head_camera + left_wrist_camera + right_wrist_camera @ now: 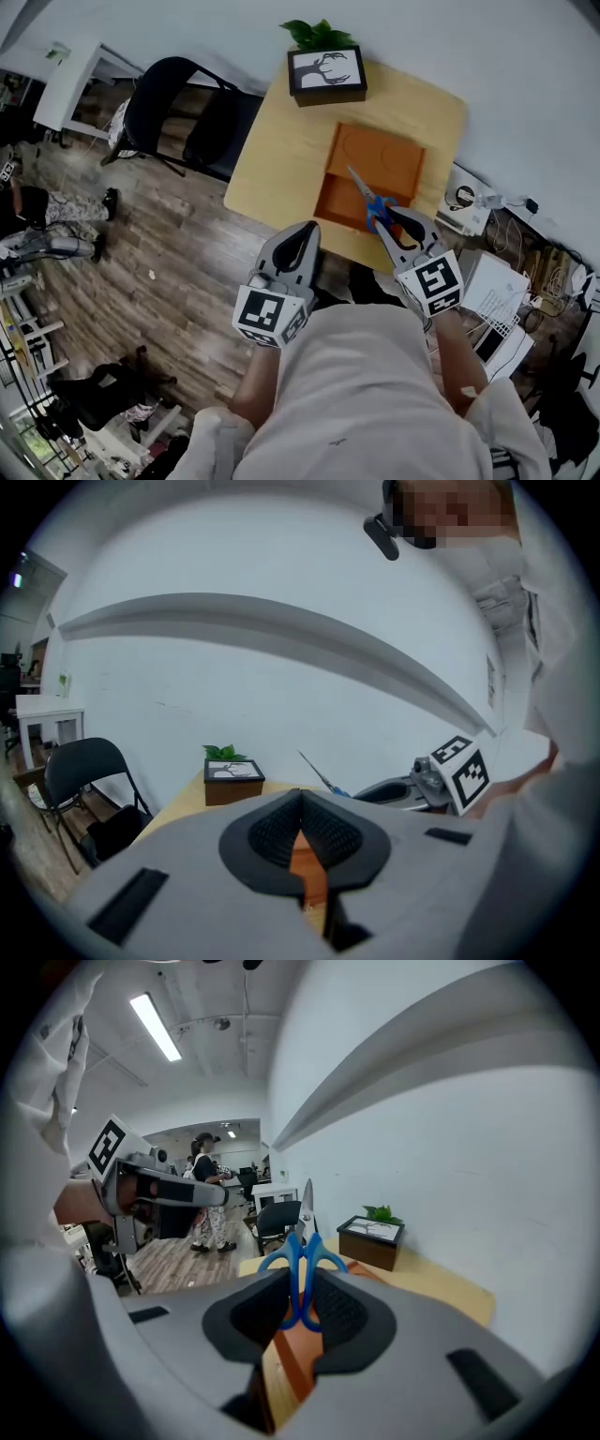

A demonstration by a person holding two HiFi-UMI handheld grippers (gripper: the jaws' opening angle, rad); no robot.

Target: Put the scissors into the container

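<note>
Right gripper (pixel 392 225) clamps scissors (pixel 366 197), seemingly above container (pixel 380 155) — release still left; left gripper (pixel 305 232) jaws together, empty

1. The counter (pixel 272 159) is a light wooden square standing on a dark plank floor (pixel 178 272), with its far side close to a pale wall (pixel 487 56).
2. An orange container (pixel 380 159) lies flat on the counter's right half, and its near end reaches almost to the front edge. It is shallow and open-topped, with faint round hollows in its base.
3. A dark framed picture (pixel 326 73) of antlers sits at the far edge, well apart from the container.
4. A green plant (pixel 319 36) shows just behind the picture. It may rest on the counter or rise from the frame itself.
5. The left half of the counter is bare wood.
</note>
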